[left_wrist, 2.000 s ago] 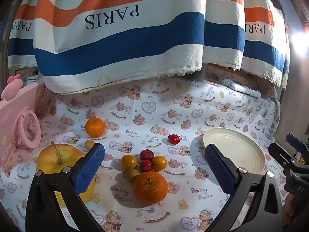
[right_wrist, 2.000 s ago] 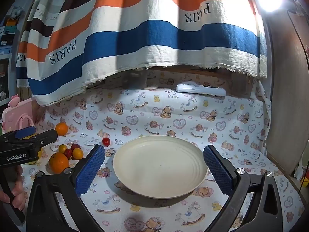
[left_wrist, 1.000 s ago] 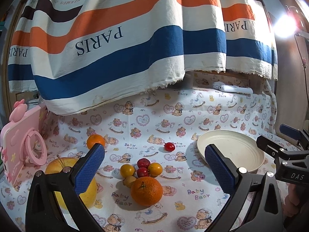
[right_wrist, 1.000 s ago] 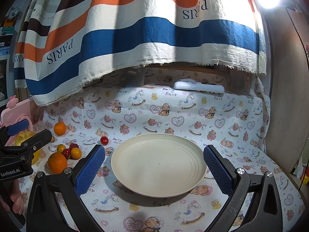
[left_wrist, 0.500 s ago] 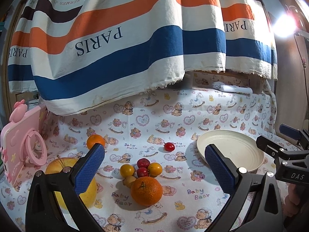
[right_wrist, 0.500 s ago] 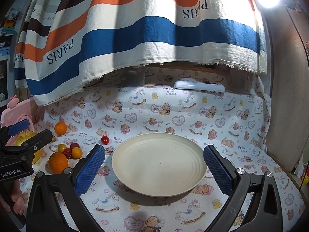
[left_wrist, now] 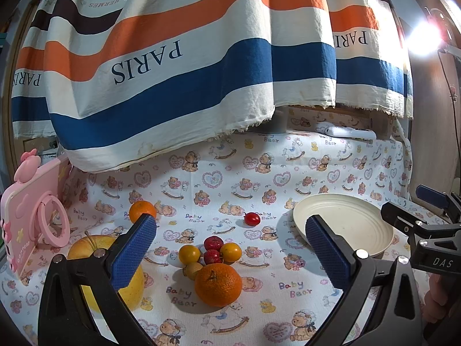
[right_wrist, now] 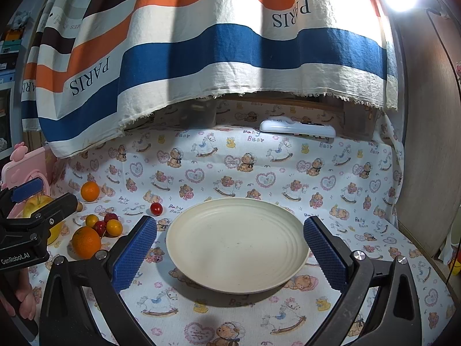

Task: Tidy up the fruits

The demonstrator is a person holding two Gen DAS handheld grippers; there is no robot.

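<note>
In the left wrist view my left gripper (left_wrist: pixel 230 248) is open and empty above a cluster of fruit: a big orange (left_wrist: pixel 218 284), two yellow-orange cherry tomatoes (left_wrist: pixel 189 254), two red fruits (left_wrist: pixel 212 256) and a small tan fruit (left_wrist: pixel 192 270). A yellow apple (left_wrist: pixel 86 248) lies partly behind the left finger. A smaller orange (left_wrist: pixel 140 210) and a lone red tomato (left_wrist: pixel 252 218) lie farther back. In the right wrist view my right gripper (right_wrist: pixel 230 248) is open and empty over the cream plate (right_wrist: pixel 201 265), which holds nothing. The fruit cluster (right_wrist: pixel 99 227) shows at its left.
A bear-print cloth (left_wrist: pixel 288 167) covers the table. A striped PARIS towel (left_wrist: pixel 173 72) hangs over the back. A pink phone stand (left_wrist: pixel 28 216) stands at the far left. A white remote-like device (right_wrist: pixel 296 128) lies at the back. A wooden wall (right_wrist: pixel 426 144) bounds the right.
The left gripper has pulled back and up slightly over two seconds, so the fruit looks smaller and lower. In the last half second almost nothing moved. Both grippers stay open.
</note>
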